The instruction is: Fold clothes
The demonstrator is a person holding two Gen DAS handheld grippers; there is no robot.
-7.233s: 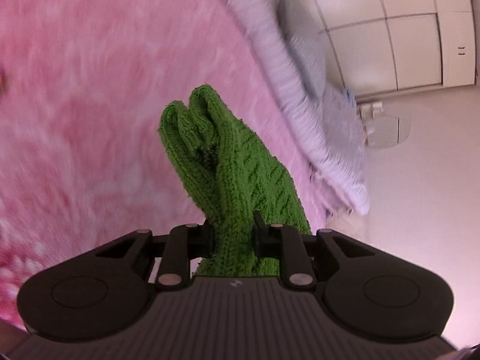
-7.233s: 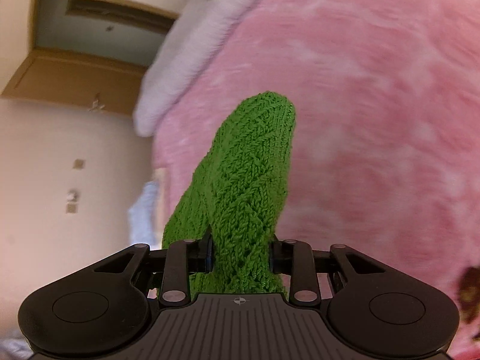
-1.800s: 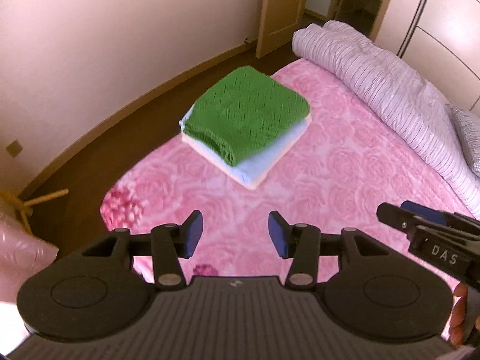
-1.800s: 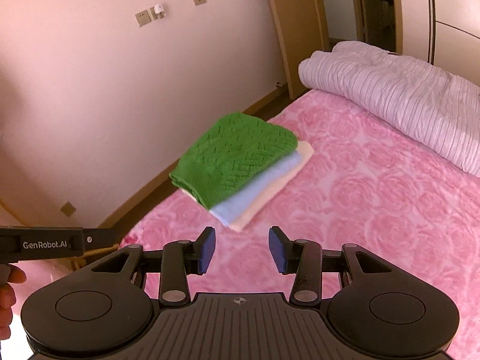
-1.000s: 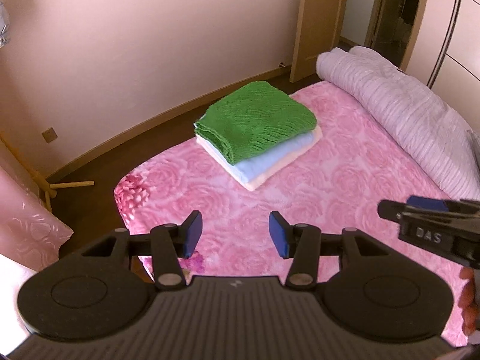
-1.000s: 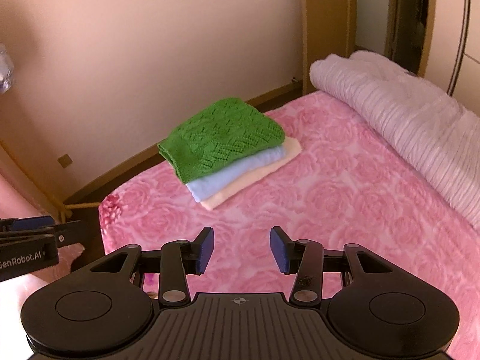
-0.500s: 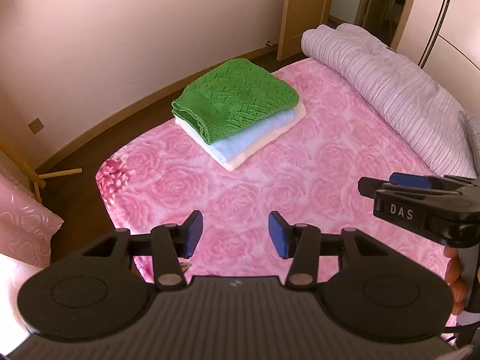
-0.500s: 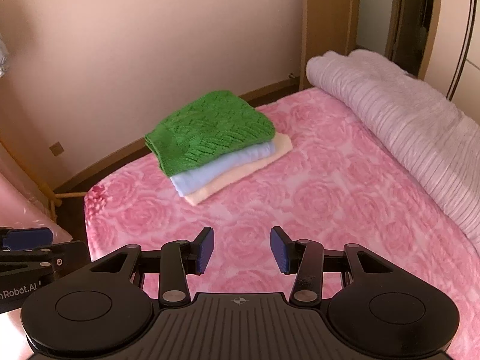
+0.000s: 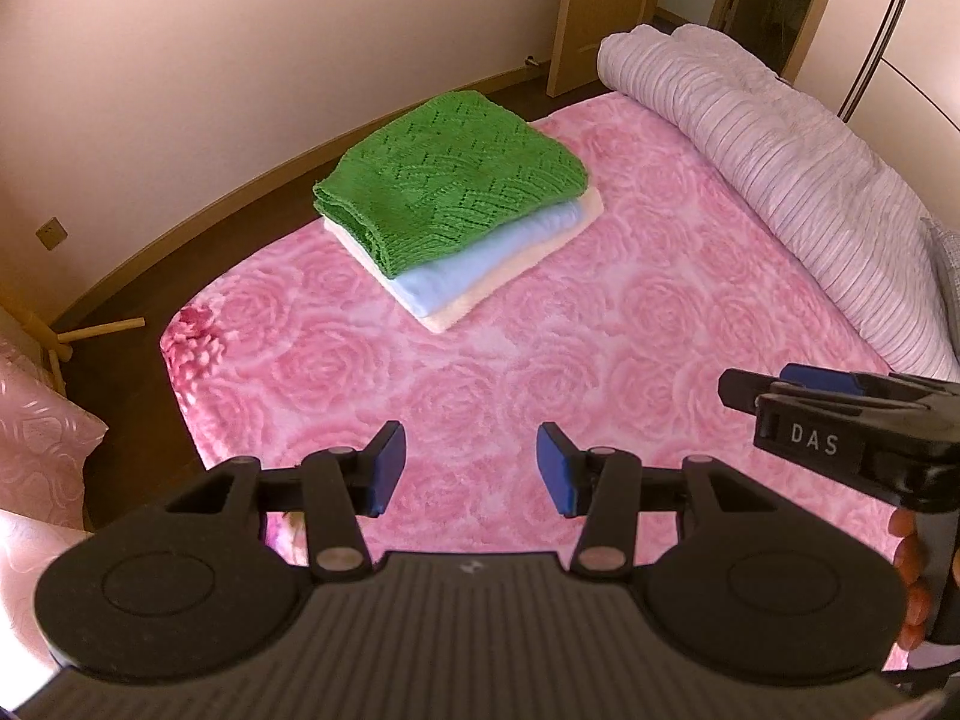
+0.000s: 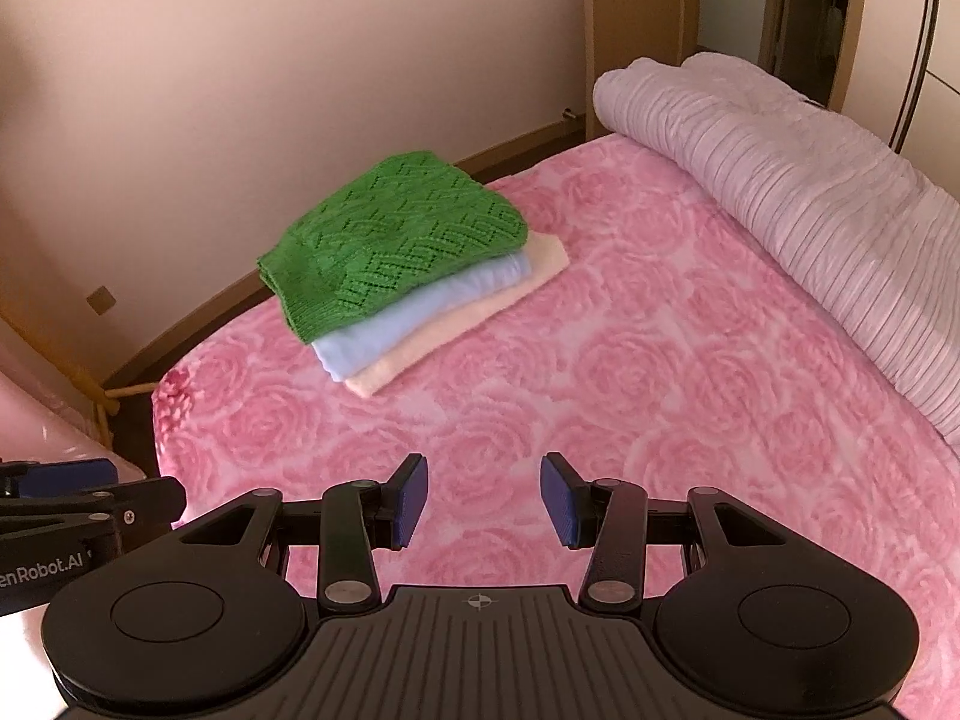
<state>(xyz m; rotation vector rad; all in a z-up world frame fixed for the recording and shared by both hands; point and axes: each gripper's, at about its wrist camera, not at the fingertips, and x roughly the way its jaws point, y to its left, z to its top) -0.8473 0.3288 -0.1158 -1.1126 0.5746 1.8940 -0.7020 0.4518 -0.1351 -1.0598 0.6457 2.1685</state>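
Lying folded, green sweater (image 9: 447, 180) tops stack, corner toward both spread, empty tongs (image 9: 468, 468).

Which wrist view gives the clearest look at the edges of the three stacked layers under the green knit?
The right wrist view: the green knit, light blue layer and cream layer step out along the near side, lower angle. The left wrist view looks down more steeply, showing mostly the green knit top and narrower strips.
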